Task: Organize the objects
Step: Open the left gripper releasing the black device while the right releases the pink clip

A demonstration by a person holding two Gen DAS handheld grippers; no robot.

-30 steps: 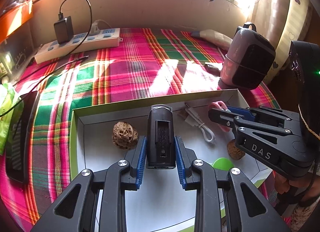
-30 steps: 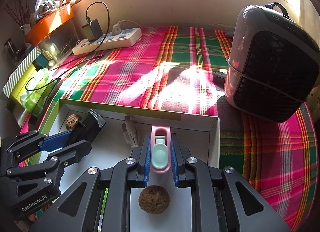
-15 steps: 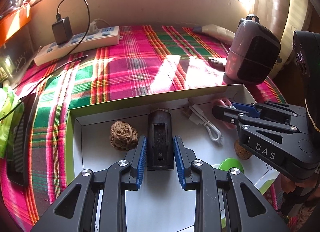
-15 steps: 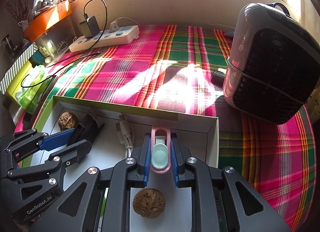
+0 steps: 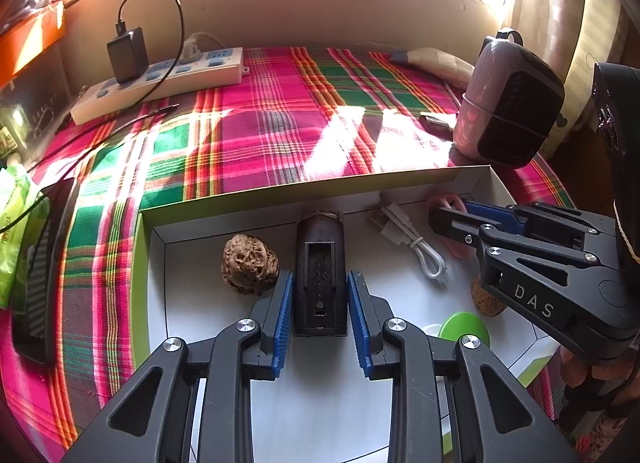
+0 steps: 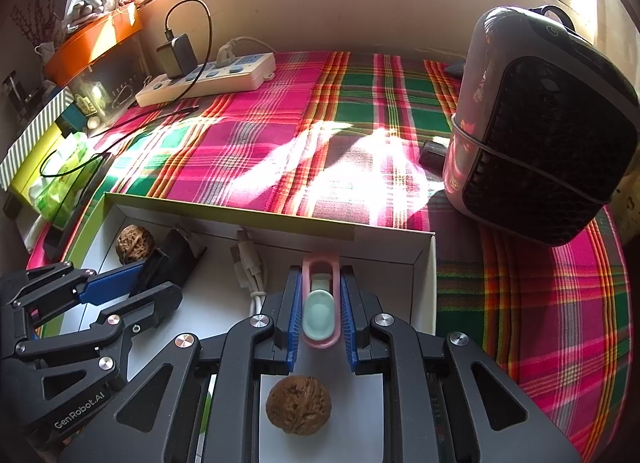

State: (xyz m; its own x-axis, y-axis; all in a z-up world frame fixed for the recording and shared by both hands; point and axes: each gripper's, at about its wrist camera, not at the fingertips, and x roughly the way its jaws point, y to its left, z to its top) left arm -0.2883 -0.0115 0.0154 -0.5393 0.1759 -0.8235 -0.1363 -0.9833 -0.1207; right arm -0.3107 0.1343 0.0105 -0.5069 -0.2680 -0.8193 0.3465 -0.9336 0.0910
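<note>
Two grippers inside box [image 5: 256,193]. Left gripper [image 5: 320,313] clamps black device [image 5: 320,275], walnut [image 5: 249,265] at its 10 o'clock. Right gripper [image 6: 319,311] jaws opening around pink clip [image 6: 320,303]. Risk: clip slipping onto second walnut [image 6: 299,404] at 6 o'clock.

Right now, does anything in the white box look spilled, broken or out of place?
Nothing stands out. In the box, two walnuts, a white cable, a black device and a pink clip lie apart, unspilled.

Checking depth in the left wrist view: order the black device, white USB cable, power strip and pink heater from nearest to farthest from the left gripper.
1. Black device, between the left gripper's fingers.
2. White USB cable, right, inside the box.
3. Pink heater, far right.
4. Power strip, far left, by the wall.
</note>
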